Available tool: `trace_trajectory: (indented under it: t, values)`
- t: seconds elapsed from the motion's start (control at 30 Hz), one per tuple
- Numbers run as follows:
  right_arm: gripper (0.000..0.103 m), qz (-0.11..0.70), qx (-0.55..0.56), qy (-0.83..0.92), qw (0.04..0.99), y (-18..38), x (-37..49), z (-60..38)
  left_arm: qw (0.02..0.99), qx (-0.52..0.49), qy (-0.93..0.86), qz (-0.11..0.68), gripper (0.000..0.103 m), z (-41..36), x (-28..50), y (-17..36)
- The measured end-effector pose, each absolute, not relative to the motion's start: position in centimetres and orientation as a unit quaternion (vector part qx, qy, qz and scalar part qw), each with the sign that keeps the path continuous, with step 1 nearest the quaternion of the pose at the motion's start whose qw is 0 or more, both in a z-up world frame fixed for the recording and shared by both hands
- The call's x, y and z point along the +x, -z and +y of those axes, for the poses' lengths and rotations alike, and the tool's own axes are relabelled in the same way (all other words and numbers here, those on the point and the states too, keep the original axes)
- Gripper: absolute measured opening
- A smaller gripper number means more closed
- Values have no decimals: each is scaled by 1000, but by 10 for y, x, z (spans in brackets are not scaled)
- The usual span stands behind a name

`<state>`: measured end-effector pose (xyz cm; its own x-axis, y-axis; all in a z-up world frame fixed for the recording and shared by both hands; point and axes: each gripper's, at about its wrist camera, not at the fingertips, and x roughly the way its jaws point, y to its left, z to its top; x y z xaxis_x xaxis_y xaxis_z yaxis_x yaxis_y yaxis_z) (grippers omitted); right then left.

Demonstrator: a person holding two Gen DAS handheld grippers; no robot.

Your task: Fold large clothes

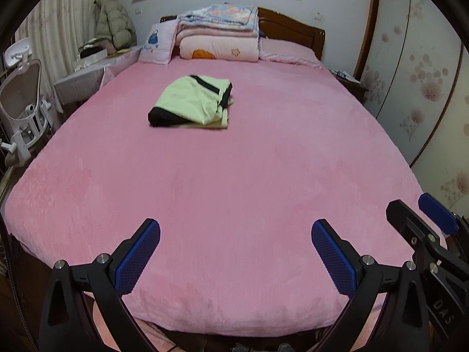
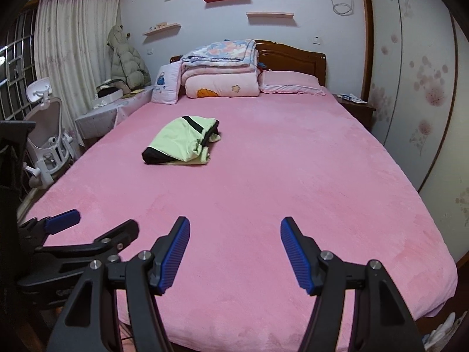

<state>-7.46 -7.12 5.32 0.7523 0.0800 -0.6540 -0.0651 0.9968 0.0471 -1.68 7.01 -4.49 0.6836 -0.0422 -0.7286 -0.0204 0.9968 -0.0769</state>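
The bed (image 2: 293,193) surface lies bare from its near edge to the folded garment (image 2: 181,142), the only obstacle mid-bed. Stacked quilts (image 2: 219,70) and pillows (image 2: 288,83) block the headboard end. A chair (image 2: 47,135) stands left of the bed.

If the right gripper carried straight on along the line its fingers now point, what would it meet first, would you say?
Probably the pink bedspread: the open right gripper looks forward and slightly down over bare cover. The folded green and black garment lies further on and to the left of that line, though fisheye depth is uncertain.
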Motion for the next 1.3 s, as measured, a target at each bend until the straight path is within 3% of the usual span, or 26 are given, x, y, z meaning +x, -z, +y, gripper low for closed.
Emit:
trace_trajectory:
  t: [1.3]
  values:
    - [64,376,30,-16,926,-29,-76,-76,918,-20,4,395,103,59,-27,45]
